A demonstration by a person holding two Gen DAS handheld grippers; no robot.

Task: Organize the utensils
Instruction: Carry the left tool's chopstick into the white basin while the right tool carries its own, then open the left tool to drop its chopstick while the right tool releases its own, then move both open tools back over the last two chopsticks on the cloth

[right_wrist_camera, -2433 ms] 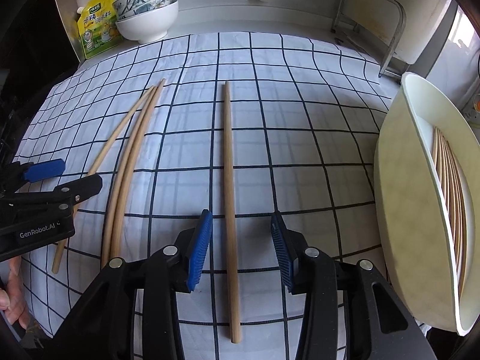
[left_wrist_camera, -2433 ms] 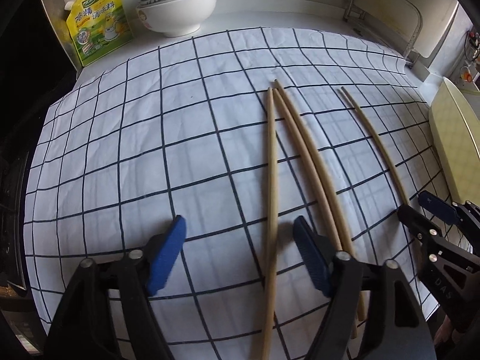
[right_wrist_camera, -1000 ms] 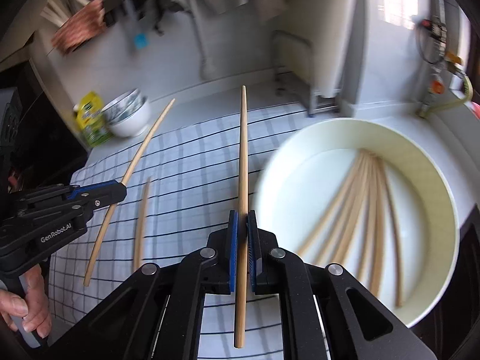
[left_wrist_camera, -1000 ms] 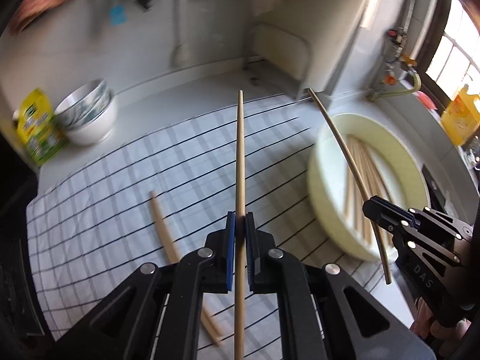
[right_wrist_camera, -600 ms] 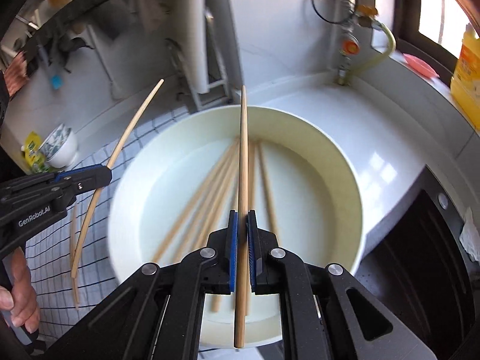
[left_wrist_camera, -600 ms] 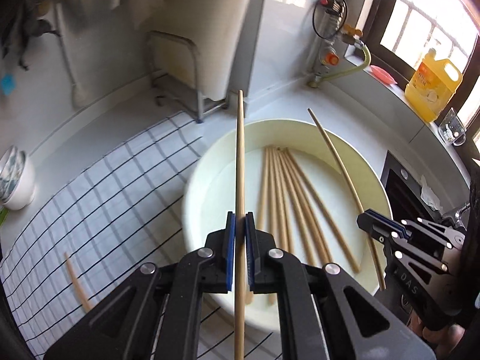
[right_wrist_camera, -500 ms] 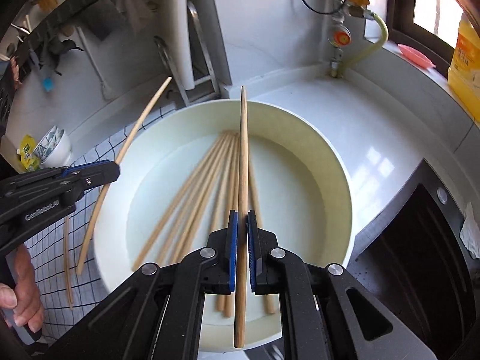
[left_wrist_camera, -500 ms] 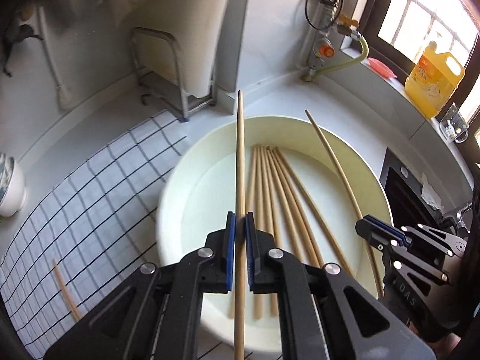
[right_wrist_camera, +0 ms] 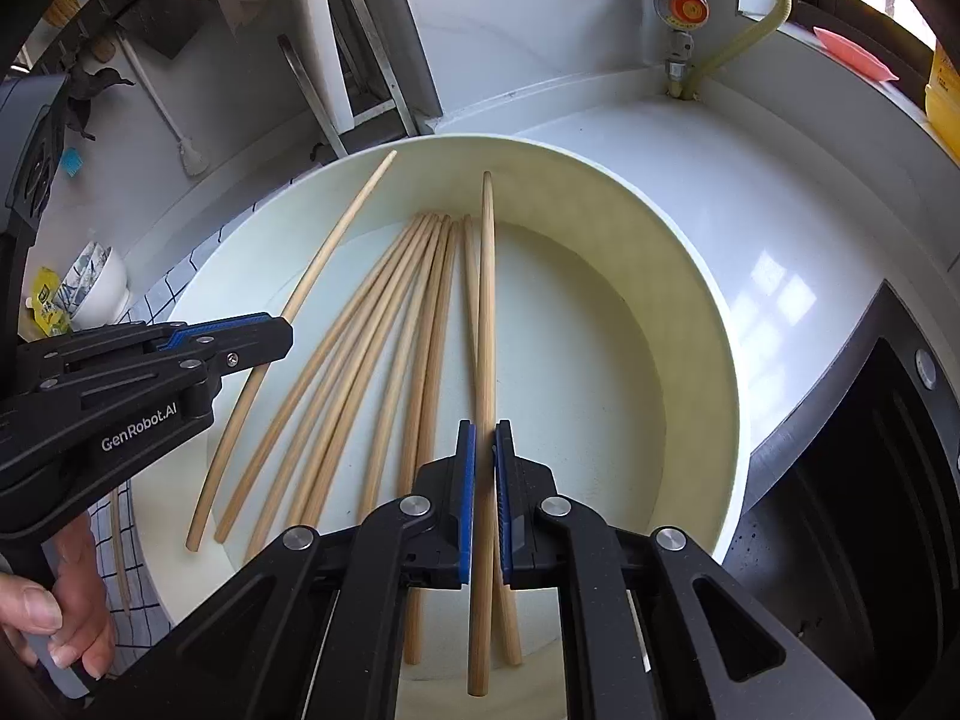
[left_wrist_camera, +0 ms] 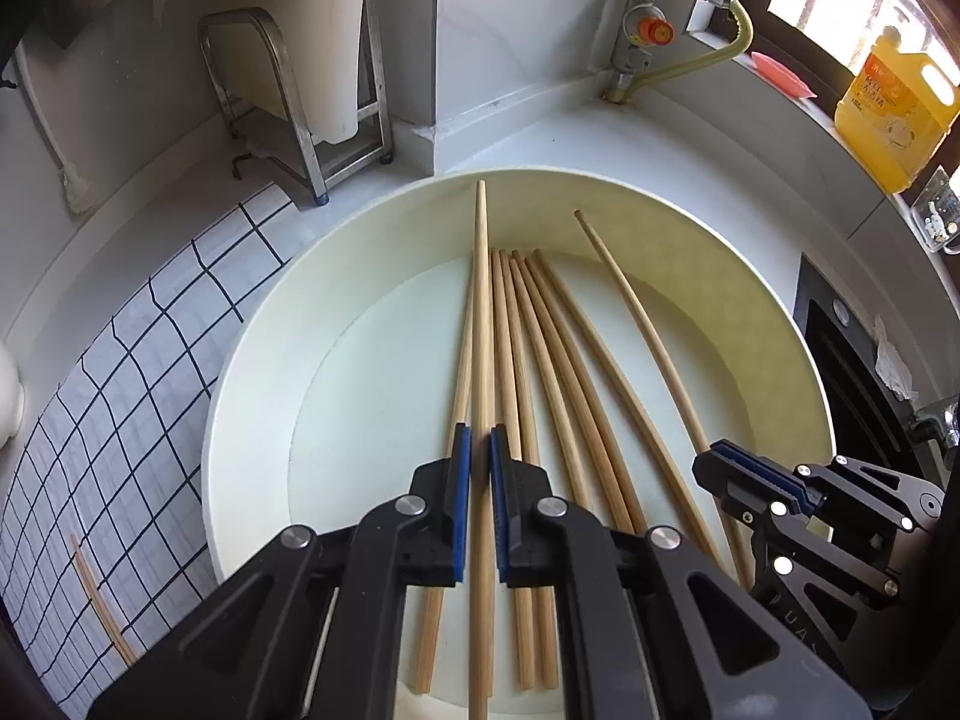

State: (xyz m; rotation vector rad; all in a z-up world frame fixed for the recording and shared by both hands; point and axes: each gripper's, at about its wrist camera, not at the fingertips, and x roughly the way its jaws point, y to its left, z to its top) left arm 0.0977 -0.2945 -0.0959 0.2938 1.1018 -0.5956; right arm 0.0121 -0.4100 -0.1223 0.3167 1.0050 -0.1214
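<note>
Both tools hang over the cream basin (left_wrist_camera: 252,324) mid-frame. The left tool (left_wrist_camera: 477,480) is clamped on a chopstick (left_wrist_camera: 480,312) pointing up-frame; the right tool (right_wrist_camera: 483,480) pinches another chopstick (right_wrist_camera: 486,300), parallel above the loose chopsticks (right_wrist_camera: 384,336) inside.

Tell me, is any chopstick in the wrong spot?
Yes, one chopstick lies alone on the checked cloth, outside the round basin where the others are gathered. Each gripper holds one more over the basin, not yet dropped in.
</note>
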